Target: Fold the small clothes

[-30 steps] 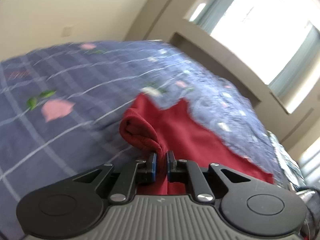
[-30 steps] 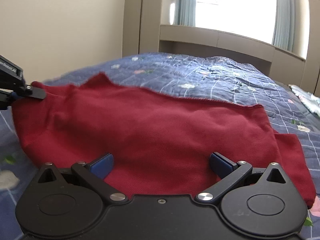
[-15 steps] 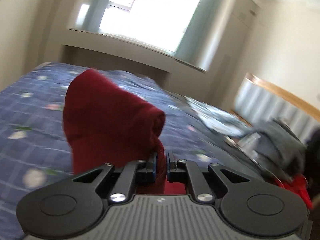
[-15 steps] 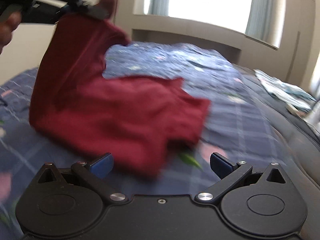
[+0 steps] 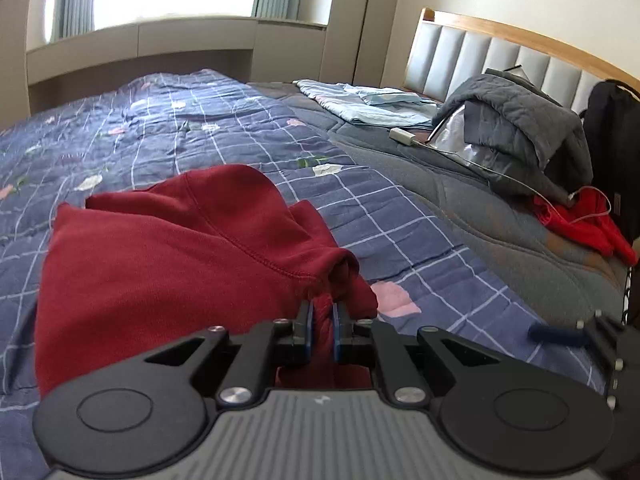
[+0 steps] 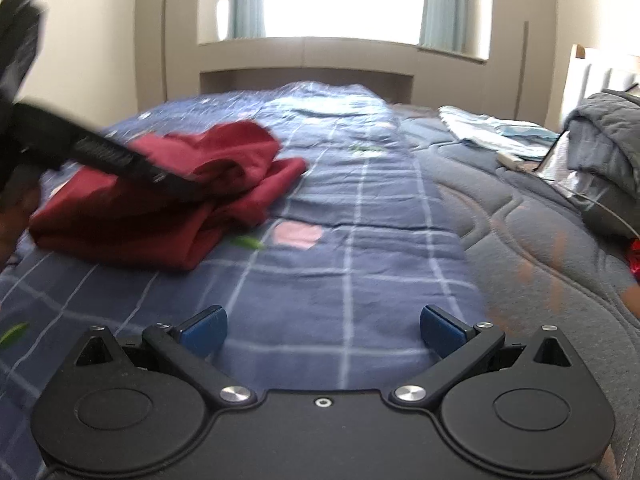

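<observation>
Left hand-held gripper (image 5: 321,332) pinching bunched red fleece garment (image 5: 168,264) on quilted plaid bedspread (image 5: 384,216); right hand-held gripper (image 6: 323,330) spread wide.

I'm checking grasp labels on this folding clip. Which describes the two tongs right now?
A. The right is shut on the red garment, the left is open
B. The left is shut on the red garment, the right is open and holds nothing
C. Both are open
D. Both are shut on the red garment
B: the left tongs pinch a fold of the red garment, while the right tongs gape above the blue quilt.
</observation>
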Tool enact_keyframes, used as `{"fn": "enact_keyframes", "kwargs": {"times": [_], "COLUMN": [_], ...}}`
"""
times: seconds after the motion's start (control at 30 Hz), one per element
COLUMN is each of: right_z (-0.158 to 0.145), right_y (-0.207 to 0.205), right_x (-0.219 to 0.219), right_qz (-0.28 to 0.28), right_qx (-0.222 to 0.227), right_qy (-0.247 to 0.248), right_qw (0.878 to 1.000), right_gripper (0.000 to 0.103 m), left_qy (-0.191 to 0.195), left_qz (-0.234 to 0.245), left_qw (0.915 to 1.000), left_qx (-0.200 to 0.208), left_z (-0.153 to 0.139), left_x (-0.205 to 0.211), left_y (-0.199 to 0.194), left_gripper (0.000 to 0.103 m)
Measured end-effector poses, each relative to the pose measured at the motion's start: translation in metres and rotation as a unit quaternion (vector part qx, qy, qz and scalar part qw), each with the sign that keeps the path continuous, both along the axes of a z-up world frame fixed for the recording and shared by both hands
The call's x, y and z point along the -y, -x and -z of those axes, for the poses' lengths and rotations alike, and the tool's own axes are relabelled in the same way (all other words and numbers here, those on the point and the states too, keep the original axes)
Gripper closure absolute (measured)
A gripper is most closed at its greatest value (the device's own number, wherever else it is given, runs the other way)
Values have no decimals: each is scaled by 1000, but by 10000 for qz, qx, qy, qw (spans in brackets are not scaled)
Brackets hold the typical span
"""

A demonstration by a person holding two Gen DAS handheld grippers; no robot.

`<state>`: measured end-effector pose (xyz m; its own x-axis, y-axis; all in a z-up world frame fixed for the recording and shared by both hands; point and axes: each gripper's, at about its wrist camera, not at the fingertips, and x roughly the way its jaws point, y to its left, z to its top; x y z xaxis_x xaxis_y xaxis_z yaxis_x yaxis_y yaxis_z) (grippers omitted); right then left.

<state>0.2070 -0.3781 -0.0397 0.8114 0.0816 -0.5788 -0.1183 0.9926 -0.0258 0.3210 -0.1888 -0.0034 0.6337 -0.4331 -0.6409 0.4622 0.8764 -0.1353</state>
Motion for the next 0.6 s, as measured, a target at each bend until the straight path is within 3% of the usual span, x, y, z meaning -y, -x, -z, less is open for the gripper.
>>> {"fn": "enact_keyframes", "kwargs": {"times": [0.1,0.13,0.17,0.23,0.4,0.47,0.5,0.57,0.6], "right_z": [-4,-5,-8,-13,-23,-23,-23,-20,-18], "right_y": [-18,-25,-32,-45,-91,-112,-124,-148,-158], "right_x": [11,15,19,23,17,9,4,-7,-11], "right_qz": [148,173,179,102,-591,-855,-983,-1245,-1294], "right_qx": [86,106,140,221,308,262,203,70,36], "right_qy": [-138,-244,-361,-575,-1206,-1353,-1418,-1582,-1626], "right_qw": [9998,9995,9991,9980,9905,9868,9848,9795,9782], "right_gripper": [1,1,1,1,1,6,11,18,25], "left_qy": [146,230,304,309,-238,-544,-732,-1053,-1136], "left_qz": [69,34,17,-57,60,79,63,9,-3], "left_qw": [9999,9997,9995,9995,9994,9975,9957,9916,9900], "left_qx": [-13,-65,-125,-104,236,437,558,756,835], "left_z": [-1,-4,-5,-6,-5,-1,1,4,5], "left_x": [-9,-12,-16,-21,-20,-17,-15,-11,-9], "left_y": [9,9,10,16,42,53,58,64,67], "left_gripper": [87,75,52,35,33,36,39,61,63]}}
